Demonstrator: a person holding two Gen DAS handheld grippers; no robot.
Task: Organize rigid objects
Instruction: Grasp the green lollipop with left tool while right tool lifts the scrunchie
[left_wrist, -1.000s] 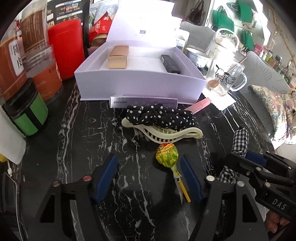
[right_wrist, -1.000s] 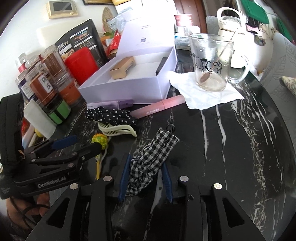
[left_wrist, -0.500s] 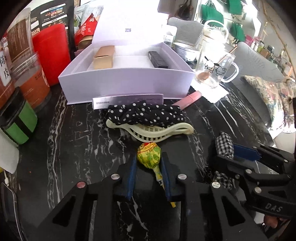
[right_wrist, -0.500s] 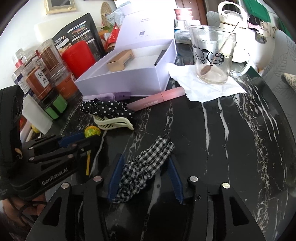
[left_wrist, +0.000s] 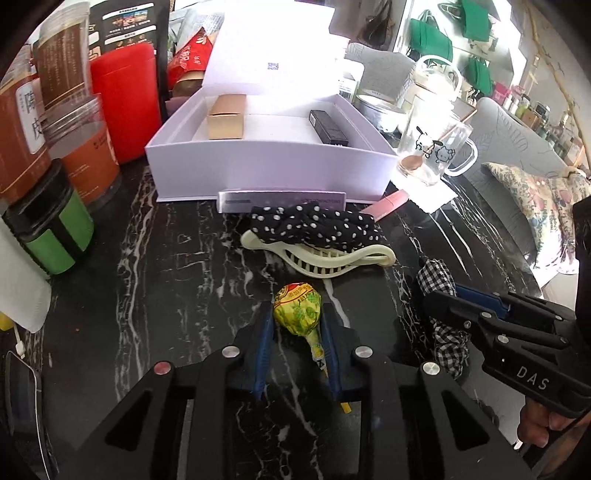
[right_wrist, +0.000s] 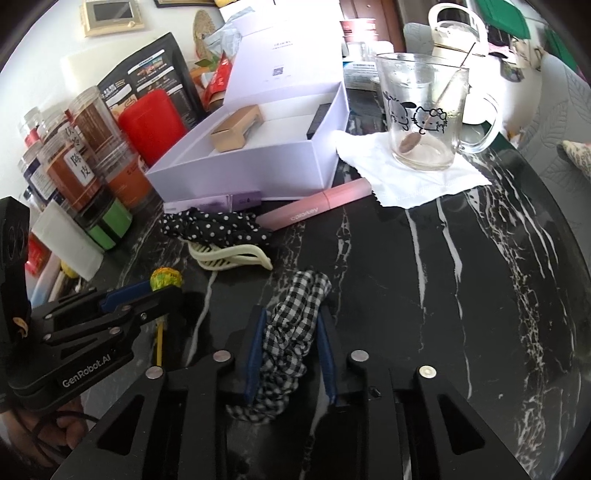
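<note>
My left gripper (left_wrist: 295, 325) is shut on a yellow-green lollipop (left_wrist: 297, 314), just above the black marble table; the lollipop also shows in the right wrist view (right_wrist: 166, 278). My right gripper (right_wrist: 290, 332) is shut on a black-and-white checked scrunchie (right_wrist: 291, 332), which also shows in the left wrist view (left_wrist: 437, 280). Ahead stands an open lilac box (left_wrist: 266, 166) holding a tan carton (left_wrist: 226, 116) and a black case (left_wrist: 328, 127). A cream hair claw (left_wrist: 321, 256), a polka-dot scrunchie (left_wrist: 314, 223), a pink tube (right_wrist: 317, 210) and a lilac flat pack (left_wrist: 280, 201) lie in front of the box.
Jars and a red canister (left_wrist: 123, 107) crowd the left side. A glass mug (right_wrist: 424, 110) stands on a white napkin (right_wrist: 413, 177) at the right. The table's curved edge (right_wrist: 569, 236) runs down the right.
My left gripper closed on the lollipop, having been wide open a second ago. My right gripper stays shut on the checked scrunchie and has shifted slightly.
</note>
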